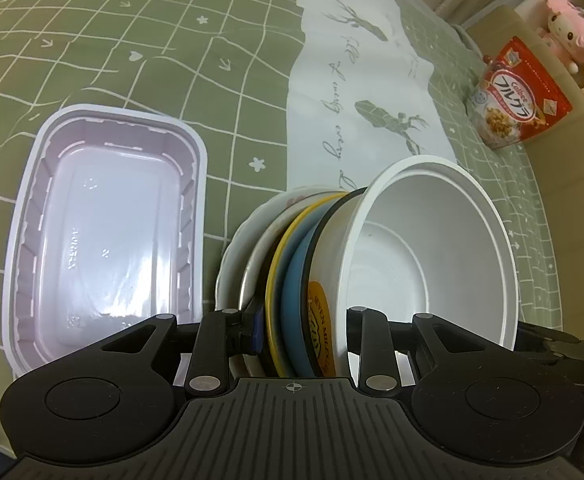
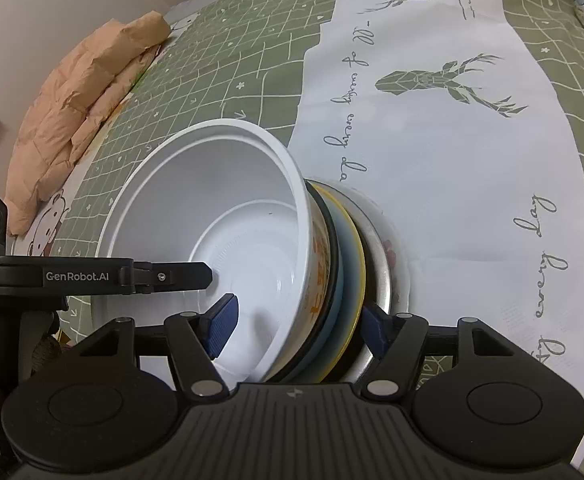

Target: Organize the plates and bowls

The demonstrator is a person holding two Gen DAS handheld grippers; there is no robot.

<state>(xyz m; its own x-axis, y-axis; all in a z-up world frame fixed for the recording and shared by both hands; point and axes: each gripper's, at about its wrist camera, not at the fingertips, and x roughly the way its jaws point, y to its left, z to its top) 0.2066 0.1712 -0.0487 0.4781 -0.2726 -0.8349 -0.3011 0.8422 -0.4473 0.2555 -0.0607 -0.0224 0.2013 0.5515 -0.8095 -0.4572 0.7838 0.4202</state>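
Judging from how things lie, the step in hand is carrying or setting down a gathered stack of plates and bowls: both tools grip the same stack, which appears turned on edge above the worktop (image 1: 131, 60), a surface under a green grid-patterned cloth with a white deer-print runner (image 2: 432, 140) across it.

The next move likely calls for both sides to tilt together and lower the stack flat, either onto the runner or toward the rectangular plastic tray (image 1: 107, 232) lying in the left of the left wrist view. If one side releases early, the loosely nested pieces could slide apart.

The stack sits low and centre in both views. Its largest piece is the white bowl (image 2: 227, 216), deep, plain inside, with orange print on its outer wall. Behind it nest a black-rimmed piece, a blue plate (image 1: 296, 280), a yellow-rimmed plate (image 1: 275, 276), a metal dish (image 2: 380, 276), and last a white floral plate (image 2: 396, 256).

The left hand-held gripper (image 1: 300, 320) is clamped at a narrow setting around the stack's edge, one finger inside the bowl. The right hand-held gripper (image 2: 300, 328) holds the stack the same way, its blue pads (image 2: 221, 326) one inside the bowl and one behind the metal dish.

A cereal bag (image 1: 520, 96) stands at the upper right of the left view.
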